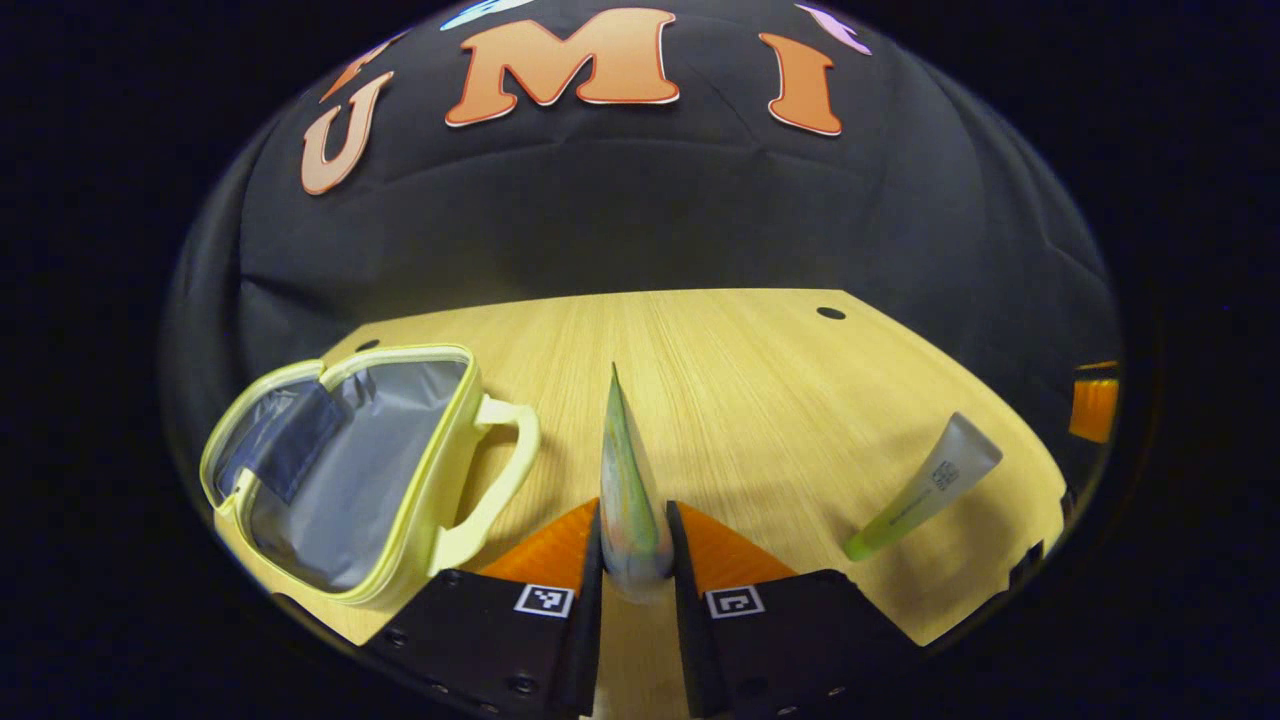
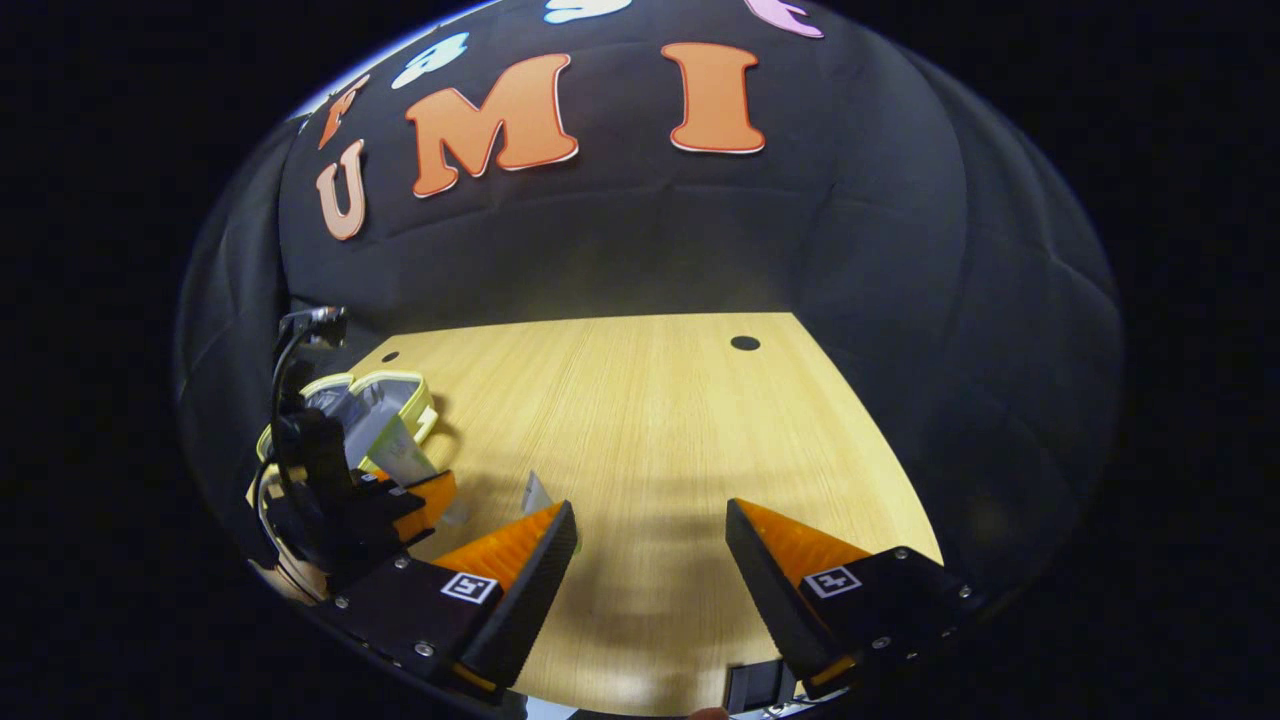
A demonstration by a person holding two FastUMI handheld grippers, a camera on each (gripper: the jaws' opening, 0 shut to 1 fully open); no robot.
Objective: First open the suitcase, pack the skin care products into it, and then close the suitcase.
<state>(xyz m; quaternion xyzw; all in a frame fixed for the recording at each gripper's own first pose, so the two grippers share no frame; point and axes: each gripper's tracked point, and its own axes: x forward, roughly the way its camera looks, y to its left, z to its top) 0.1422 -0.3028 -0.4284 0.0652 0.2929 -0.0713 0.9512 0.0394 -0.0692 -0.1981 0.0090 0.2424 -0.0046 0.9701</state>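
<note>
The left gripper (image 1: 636, 560) clamps a pale multicoloured squeeze tube (image 1: 628, 490) just right of the open pale-yellow, grey-lined zip case (image 1: 345, 470) on the wooden table (image 1: 780, 380). The tube may swivel (narrow grip near one end). The right gripper (image 2: 650, 560) gapes empty.
</note>
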